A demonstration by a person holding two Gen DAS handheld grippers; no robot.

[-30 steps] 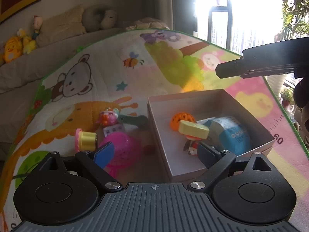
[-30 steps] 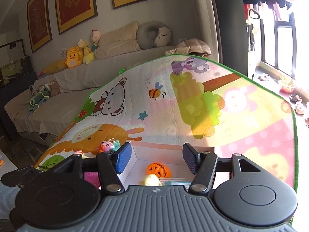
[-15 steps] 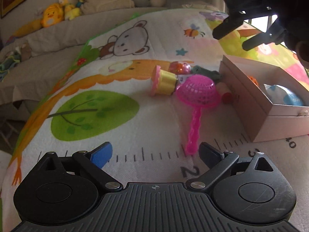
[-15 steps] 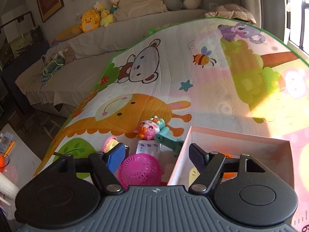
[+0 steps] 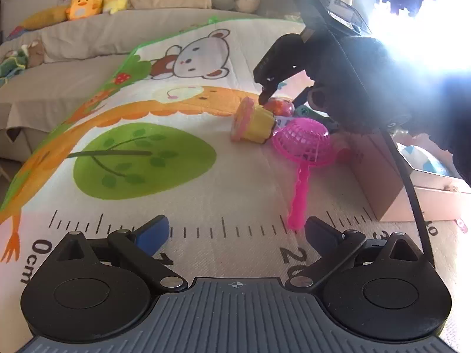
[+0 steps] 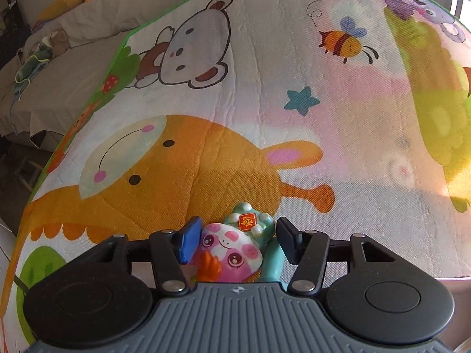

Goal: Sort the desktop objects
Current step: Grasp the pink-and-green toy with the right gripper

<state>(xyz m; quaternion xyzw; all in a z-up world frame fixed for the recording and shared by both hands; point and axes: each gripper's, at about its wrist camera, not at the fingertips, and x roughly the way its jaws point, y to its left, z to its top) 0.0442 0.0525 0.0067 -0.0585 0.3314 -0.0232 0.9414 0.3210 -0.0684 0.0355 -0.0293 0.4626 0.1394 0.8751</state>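
Note:
My right gripper (image 6: 235,242) is open, its jaws on either side of a pink-and-white cartoon figure (image 6: 232,253) with a teal top lying on the play mat; the blue left pad is close to the figure, whether touching I cannot tell. In the left wrist view the right gripper (image 5: 282,91) hangs over the same figure (image 5: 281,106). My left gripper (image 5: 235,232) is open and empty, low over the mat's ruler strip. A pink toy strainer (image 5: 303,144) and a yellow-and-pink cup (image 5: 254,122) on its side lie ahead. The pink cardboard box (image 5: 379,176) stands at the right.
A teal toy (image 6: 272,260) lies under the figure. A small red piece (image 5: 346,156) sits between strainer and box. A blue-and-white item (image 5: 424,158) shows inside the box. A sofa with plush toys (image 5: 85,1) lies beyond the mat's far edge.
My right gripper has dropped down and forward, and the pink figure now sits between its jaws. My left gripper has come lower and nearer the strainer's handle.

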